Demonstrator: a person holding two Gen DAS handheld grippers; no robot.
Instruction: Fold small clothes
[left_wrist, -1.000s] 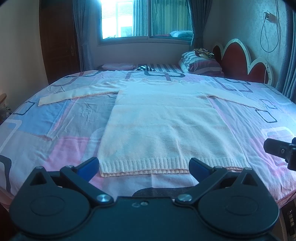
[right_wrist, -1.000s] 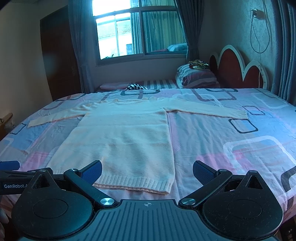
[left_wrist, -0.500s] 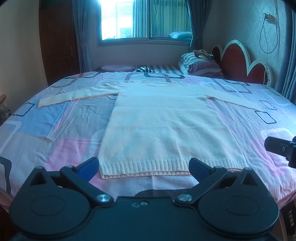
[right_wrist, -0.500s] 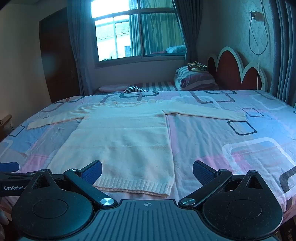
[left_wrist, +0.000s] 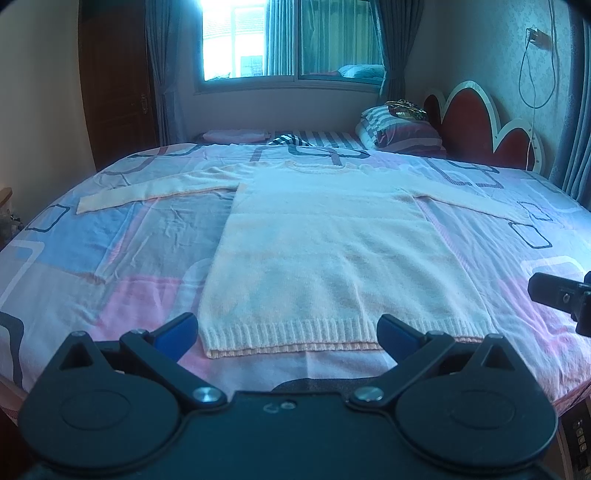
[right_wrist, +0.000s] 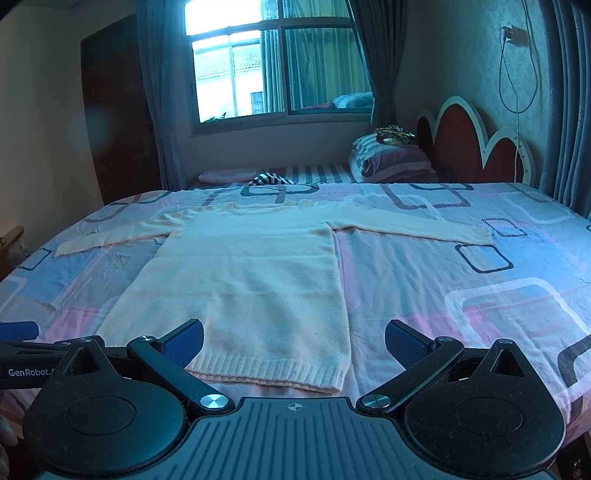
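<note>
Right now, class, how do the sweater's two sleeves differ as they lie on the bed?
The left sleeve lies over a blue patch of the bedsheet; the right sleeve lies over pale pink with dark outlined squares. The right sleeve's cuff ends nearer the headboard. Both lie flat, spread outward, unfolded.

Right gripper (right_wrist: 294, 338) jaws spread wide, nothing between the blue pads (right_wrist: 404, 343), hovering at the near edge of the bed (right_wrist: 480, 295). Cream sweater (right_wrist: 251, 280) lies flat on the patterned sheet, both sleeves out to the sides, ribbed hem nearest the camera, neckline at the far end. Hem sits between the pads in frame, no contact. Left gripper (right_wrist: 16, 328) pokes in at the left edge, too cropped to judge its jaws. Striped pillows (right_wrist: 391, 158) by the red headboard (right_wrist: 476, 147).
</note>
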